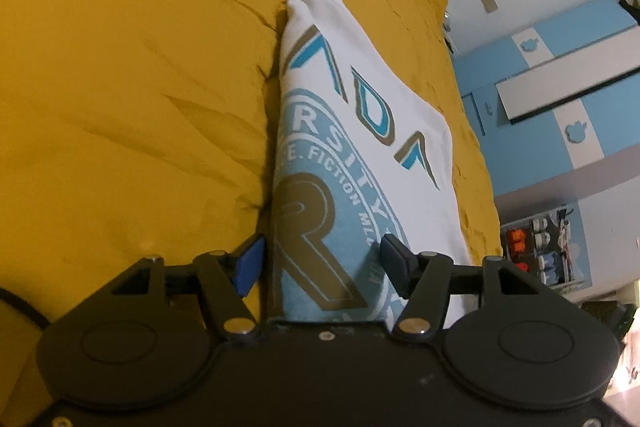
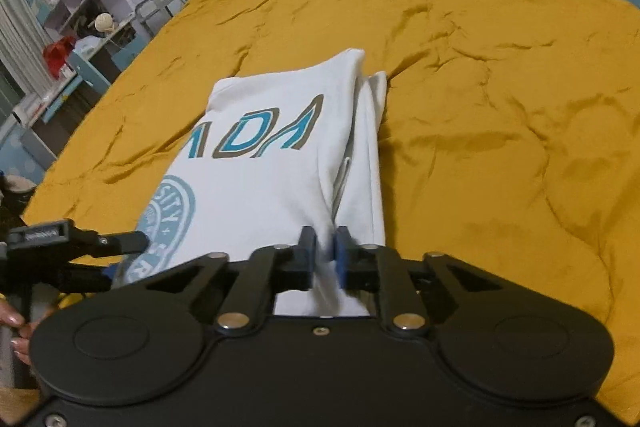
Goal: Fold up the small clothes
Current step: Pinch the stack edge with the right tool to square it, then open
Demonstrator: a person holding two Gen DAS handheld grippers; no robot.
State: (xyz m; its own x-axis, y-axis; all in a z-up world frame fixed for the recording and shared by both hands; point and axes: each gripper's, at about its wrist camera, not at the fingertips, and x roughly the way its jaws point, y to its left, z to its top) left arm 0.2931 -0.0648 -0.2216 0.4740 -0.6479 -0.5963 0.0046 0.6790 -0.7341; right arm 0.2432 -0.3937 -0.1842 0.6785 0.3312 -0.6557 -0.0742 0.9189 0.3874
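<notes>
Bedspread [image 1: 120, 87], mustard and rumpled, carries the shirt [image 1: 360, 131], white with a blue print, already folded into a narrow strip. Left tongs [image 1: 320, 263] stand wide, straddling the near end without pinching it. Right tongs [image 2: 324, 255] are pinched nearly closed on the near right edge, cloth between the pads. To fold well, I judge the left tongs should grip the matching left corner first, then both lift evenly and lay the near end over the far end, edges aligned.
</notes>
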